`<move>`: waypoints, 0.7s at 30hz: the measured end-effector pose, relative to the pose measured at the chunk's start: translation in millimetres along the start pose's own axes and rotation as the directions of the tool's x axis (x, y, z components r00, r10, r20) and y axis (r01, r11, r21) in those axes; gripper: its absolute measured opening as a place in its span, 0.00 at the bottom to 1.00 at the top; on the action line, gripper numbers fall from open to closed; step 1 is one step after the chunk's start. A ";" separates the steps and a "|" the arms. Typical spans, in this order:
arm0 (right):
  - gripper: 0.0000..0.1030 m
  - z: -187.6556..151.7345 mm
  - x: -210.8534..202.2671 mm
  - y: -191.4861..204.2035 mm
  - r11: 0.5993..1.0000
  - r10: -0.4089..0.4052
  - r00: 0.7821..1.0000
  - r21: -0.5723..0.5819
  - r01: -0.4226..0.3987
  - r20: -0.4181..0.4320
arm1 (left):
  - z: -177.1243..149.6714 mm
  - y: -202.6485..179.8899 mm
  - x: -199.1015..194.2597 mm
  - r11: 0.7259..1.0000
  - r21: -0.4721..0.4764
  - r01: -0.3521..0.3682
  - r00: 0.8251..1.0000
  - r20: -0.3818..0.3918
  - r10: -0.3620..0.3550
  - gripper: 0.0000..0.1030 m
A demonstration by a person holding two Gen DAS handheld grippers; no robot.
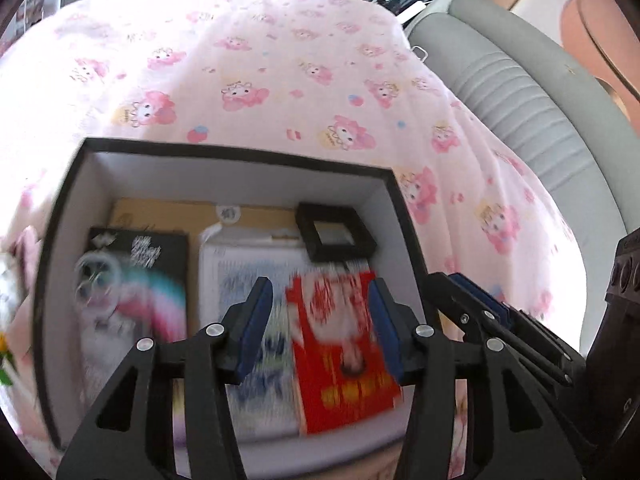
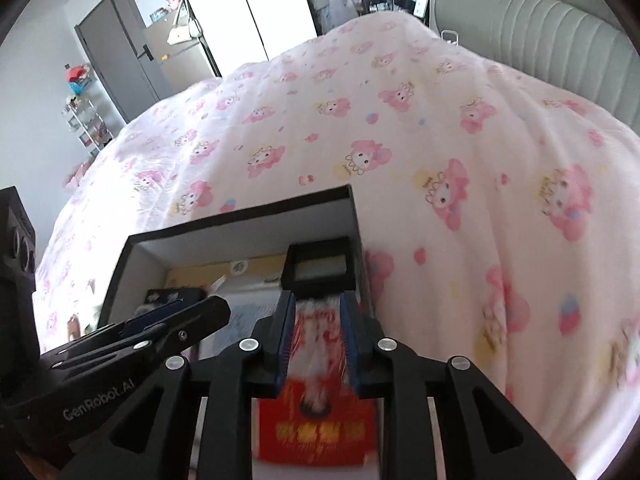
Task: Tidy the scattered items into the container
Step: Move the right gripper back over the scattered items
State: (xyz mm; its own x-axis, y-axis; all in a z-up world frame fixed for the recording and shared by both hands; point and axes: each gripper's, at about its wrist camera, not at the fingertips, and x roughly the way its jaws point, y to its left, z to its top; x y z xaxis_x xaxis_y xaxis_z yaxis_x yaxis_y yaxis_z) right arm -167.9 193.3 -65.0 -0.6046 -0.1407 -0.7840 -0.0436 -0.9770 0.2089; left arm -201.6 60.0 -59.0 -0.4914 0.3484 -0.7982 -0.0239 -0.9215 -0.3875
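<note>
A black box with white inner walls point(image 1: 60, 216) point(image 2: 248, 236) sits on the pink bedspread. Inside lie a red booklet point(image 1: 344, 344) point(image 2: 316, 424), a white-blue booklet point(image 1: 256, 280), a black card with a rainbow print point(image 1: 156, 256), a small black square frame point(image 1: 336, 232) point(image 2: 320, 264) and a tan envelope point(image 1: 160, 210). My left gripper point(image 1: 320, 332) hovers open and empty over the box. My right gripper point(image 2: 318, 344) is above the red booklet with its jaws apart; the booklet shows between them, blurred, and I cannot tell whether they touch it.
The pink cartoon-print bedspread point(image 1: 280, 80) point(image 2: 440, 160) surrounds the box. A grey padded headboard point(image 1: 520, 92) point(image 2: 532, 12) stands at the right. A small white-and-yellow toy point(image 1: 6, 320) lies left of the box. A grey door point(image 2: 116, 52) and a shelf rack point(image 2: 84, 120) are far left.
</note>
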 end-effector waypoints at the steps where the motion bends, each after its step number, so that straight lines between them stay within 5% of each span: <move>1: 0.19 -5.5 -9.2 3.1 1.000 -0.016 1.000 -0.014 0.016 0.014 | -5.1 -0.6 -6.5 1.000 0.016 0.001 1.000 0.000 -0.001 0.46; 11: 0.19 -69.0 -83.2 53.3 0.995 0.043 0.999 -0.092 -0.040 0.031 | -74.7 9.0 -99.1 0.996 0.089 -0.001 1.000 -0.005 0.001 0.45; 21: 0.18 -115.9 -75.2 140.2 0.954 0.164 0.982 -0.239 -0.182 -0.092 | -125.2 91.7 -145.7 0.995 -0.047 -0.084 0.996 0.008 0.084 0.41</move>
State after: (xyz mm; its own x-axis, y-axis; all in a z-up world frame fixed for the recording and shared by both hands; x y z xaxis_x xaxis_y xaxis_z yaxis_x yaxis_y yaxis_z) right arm -36.3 48.4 -44.4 -0.5279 -0.3135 -0.7893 0.2586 -0.9446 0.2022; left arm -23.1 -53.8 -36.0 -0.4984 0.2681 -0.8245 0.0581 -0.9385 -0.3403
